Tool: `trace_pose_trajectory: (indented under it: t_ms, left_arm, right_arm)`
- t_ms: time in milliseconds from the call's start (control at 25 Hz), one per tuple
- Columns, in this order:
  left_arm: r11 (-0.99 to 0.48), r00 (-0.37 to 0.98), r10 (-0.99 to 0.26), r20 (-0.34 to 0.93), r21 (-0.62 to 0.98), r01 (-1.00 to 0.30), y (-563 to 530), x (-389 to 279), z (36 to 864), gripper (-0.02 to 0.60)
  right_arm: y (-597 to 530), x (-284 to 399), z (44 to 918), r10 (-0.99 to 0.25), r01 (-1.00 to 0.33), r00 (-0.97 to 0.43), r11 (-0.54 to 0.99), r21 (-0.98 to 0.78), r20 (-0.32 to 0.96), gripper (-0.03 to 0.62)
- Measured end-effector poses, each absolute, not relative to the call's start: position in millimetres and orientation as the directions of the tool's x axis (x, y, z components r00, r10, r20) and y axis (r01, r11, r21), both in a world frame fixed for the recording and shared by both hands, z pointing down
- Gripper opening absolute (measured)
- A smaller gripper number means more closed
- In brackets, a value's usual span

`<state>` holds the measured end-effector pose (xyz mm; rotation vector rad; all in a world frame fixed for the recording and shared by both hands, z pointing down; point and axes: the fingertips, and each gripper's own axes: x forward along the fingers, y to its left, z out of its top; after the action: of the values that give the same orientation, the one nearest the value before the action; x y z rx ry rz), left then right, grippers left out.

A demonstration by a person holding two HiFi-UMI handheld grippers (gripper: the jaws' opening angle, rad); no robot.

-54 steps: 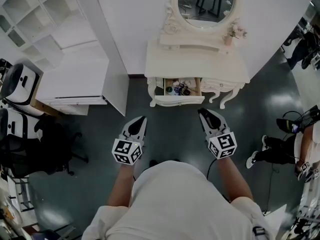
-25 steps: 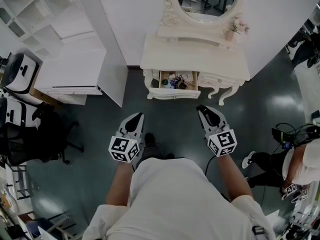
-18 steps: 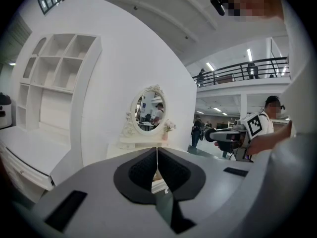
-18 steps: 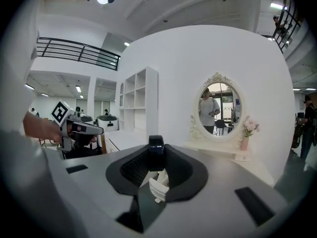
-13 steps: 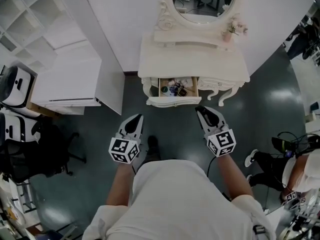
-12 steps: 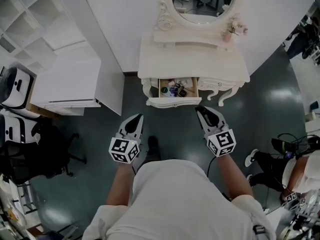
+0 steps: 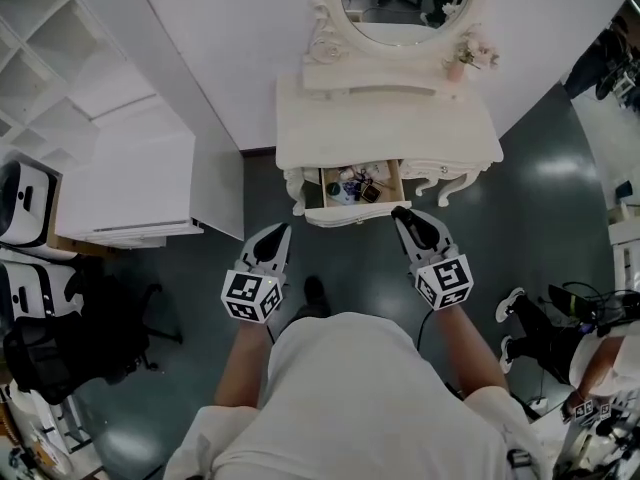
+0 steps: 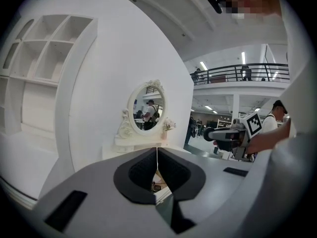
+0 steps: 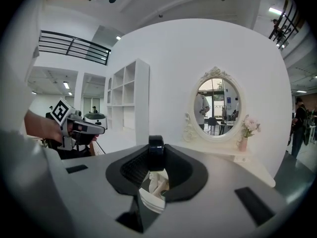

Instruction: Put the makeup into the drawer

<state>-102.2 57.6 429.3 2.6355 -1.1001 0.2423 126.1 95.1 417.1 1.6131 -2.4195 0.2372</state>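
The right hand-held gripper [image 9: 156, 158] is clenched on a black disc-shaped makeup item [image 9: 156, 145], held edge-on between its jaws. The left hand-held gripper [image 8: 157, 151] is closed, jaws together on nothing. Just ahead of the right tips and below them stands the open drawer [image 7: 345, 218], with small items in it; beyond it is the white counter [image 7: 385, 133]. The step in hand appears to be the approach. The next move calls for advancing the right tips over the drawer opening, lowering, then releasing.
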Motion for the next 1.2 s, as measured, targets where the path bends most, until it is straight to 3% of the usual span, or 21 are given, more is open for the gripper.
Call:
trace_pose_trajectory:
  t_ms: [720,1200]
  left_arm:
    - [-0.762,0.783,-0.555,0.28,0.208,-0.614,-26.5,-139.1,449.5,0.018]
    - [-0.771,0.801,-0.523,0.292,0.24,-0.59,-49.4,-121.3,461.3,0.018]
  right_arm:
    - [43.5,83.1,425.3,-0.926,-0.969,-0.242,0.248,-0.016,0.291,0.094]
    - [27.2,97.7,434.3,-0.923,-0.976,-0.207,0.215,-0.009,0.325,0.093]
